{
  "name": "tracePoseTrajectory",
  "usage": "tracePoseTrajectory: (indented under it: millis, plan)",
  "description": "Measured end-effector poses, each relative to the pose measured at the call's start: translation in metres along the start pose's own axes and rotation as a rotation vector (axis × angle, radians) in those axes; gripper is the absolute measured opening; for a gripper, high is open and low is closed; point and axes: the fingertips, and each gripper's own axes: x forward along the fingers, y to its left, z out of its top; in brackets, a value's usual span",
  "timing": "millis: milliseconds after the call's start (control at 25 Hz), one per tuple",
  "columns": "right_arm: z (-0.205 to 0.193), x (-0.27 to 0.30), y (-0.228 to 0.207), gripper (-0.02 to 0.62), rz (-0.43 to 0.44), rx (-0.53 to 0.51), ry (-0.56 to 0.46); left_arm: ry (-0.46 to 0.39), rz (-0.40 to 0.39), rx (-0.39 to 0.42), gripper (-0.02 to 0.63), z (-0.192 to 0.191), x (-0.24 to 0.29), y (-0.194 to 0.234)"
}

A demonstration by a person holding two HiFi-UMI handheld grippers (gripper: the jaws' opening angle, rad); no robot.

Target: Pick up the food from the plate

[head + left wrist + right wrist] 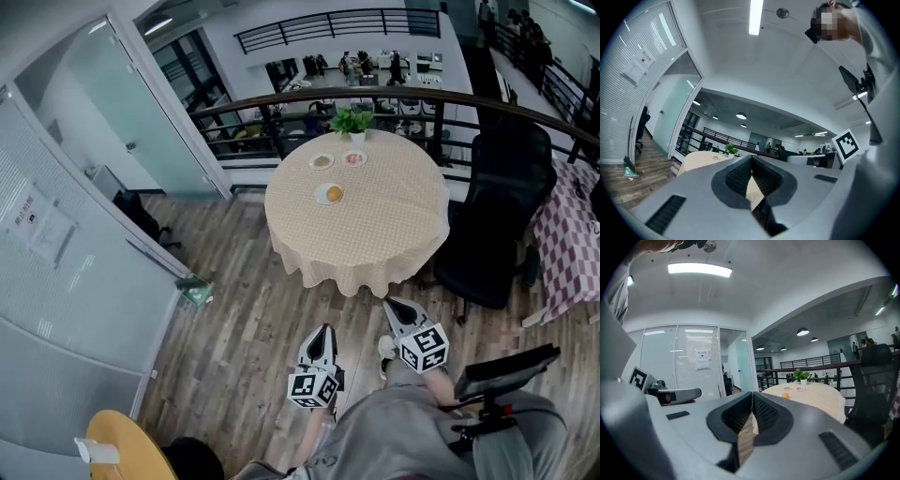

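An office mezzanine: glass partitions (84,216) at the left, a black swivel chair (497,216) at right, staffed desks (375,67) beyond the railing (309,97) up top.

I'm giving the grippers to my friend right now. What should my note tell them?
Left gripper: shut, holding nothing.
Right gripper: shut, holding nothing.
Things: the round table stands ahead, across the wooden floor and out of reach from here. The nearest plate holds an orange piece of food. A far left plate and a far right plate sit by the potted plant.
Done: nothing picked up yet.
Left: walk to the table, open a gripper, take the food off the plate.
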Motion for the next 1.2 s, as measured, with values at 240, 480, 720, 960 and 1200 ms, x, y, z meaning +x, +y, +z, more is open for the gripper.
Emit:
tracePoseTrajectory:
  millis: [240, 480, 720, 960, 1200]
  plan:
    - [0.021, 0.063, -0.046, 0.015, 0.038, 0.015, 0.028, 0.043, 0.041, -0.019, 0.011, 0.007, 0.07, 0.024]
    - [0.04, 0.107, -0.096, 0.015, 0.048, 0.039, 0.035, 0.07, 0.058, -0.016, 0.011, 0.018, 0.138, 0.036]
    - [0.045, 0.153, -0.167, 0.015, 0.006, 0.061, 0.047, 0.094, 0.015, -0.01, 0.011, 0.015, 0.226, 0.039]
    - [0.061, 0.193, -0.221, 0.015, -0.004, 0.059, 0.027, 0.105, -0.019, -0.003, 0.011, 0.016, 0.301, 0.038]
    - [0.071, 0.218, -0.256, 0.015, 0.007, 0.071, 0.01, 0.122, -0.031, 0.006, 0.011, 0.018, 0.352, 0.035]
